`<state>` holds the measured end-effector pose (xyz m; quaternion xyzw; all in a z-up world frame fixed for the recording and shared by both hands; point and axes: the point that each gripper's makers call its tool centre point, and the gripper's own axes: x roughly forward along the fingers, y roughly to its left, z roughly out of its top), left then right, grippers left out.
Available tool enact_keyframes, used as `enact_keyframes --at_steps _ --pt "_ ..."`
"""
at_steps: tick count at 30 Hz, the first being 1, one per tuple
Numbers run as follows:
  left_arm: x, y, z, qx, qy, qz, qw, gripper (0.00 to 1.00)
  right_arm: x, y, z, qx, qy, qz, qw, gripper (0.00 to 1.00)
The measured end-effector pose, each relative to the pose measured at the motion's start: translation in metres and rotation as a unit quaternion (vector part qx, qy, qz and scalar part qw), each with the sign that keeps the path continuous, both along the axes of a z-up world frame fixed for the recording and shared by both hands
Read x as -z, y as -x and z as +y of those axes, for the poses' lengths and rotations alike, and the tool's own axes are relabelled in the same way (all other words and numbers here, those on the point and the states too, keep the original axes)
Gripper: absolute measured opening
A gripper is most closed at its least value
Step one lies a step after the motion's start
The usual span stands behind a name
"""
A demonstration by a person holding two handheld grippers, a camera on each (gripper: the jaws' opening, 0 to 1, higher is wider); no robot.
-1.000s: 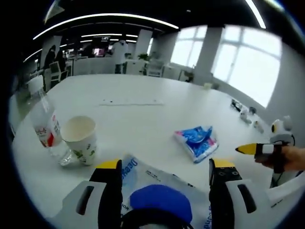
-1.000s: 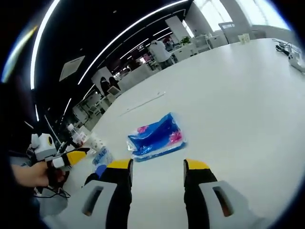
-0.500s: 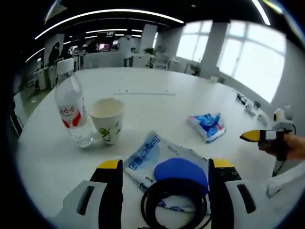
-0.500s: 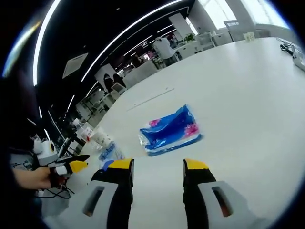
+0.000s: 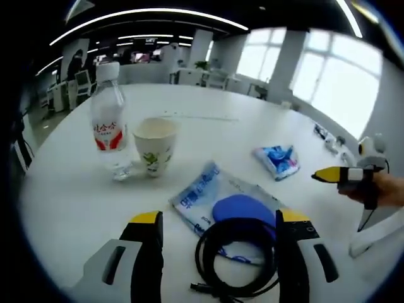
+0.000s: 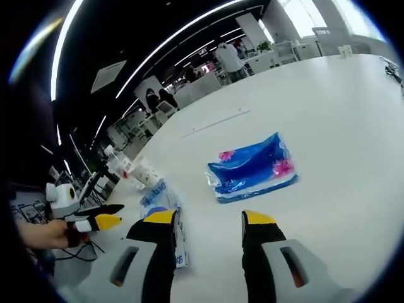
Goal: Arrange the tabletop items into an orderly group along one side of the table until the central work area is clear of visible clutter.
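In the left gripper view a clear water bottle [image 5: 108,120] with a red label stands upright beside a white paper cup [image 5: 155,145]. Nearer lie a flat white-and-blue wipes pack [image 5: 201,201], a blue rounded object [image 5: 243,208] on it, and a coiled black cable [image 5: 237,255]. My left gripper [image 5: 221,218] hangs open just above the cable and the pack. A blue tissue pack [image 5: 278,160] lies further right. In the right gripper view my right gripper [image 6: 209,218] is open and holds nothing, short of the tissue pack [image 6: 252,169]. The wipes pack [image 6: 158,196], cup [image 6: 146,173] and bottle [image 6: 120,165] sit to its left.
The white table [image 5: 69,202] is wide and bare toward its far side. Small items lie along its far right edge [image 5: 328,142]. The right gripper [image 5: 328,177] and a hand [image 5: 382,192] come in from the right. The left gripper [image 6: 117,214] shows at the left. People and desks stand far behind.
Both cameras have drawn back. The left gripper view now takes in the cable coil and the whole bottle; the tissue pack sits further from the right gripper's jaws. Nothing on the table has moved.
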<state>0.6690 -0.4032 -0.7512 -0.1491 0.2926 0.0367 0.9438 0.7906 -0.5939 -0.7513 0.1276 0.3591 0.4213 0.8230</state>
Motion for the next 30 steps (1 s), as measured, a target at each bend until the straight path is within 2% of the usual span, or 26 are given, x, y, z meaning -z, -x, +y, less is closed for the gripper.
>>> enact_keyframes --at_steps 16,22,30 --pt "0.022 0.044 0.011 -0.052 0.023 0.017 0.9982 0.66 0.002 0.029 0.052 -0.08 0.009 -0.006 0.9967 0.37" --pt "0.022 0.05 0.018 -0.067 0.027 0.018 0.9972 0.65 0.006 0.03 0.068 -0.096 0.004 -0.001 0.9953 0.37" --pt "0.029 0.053 0.018 -0.076 0.04 0.023 0.996 0.62 0.006 0.046 0.088 -0.137 0.006 -0.005 0.9905 0.37"
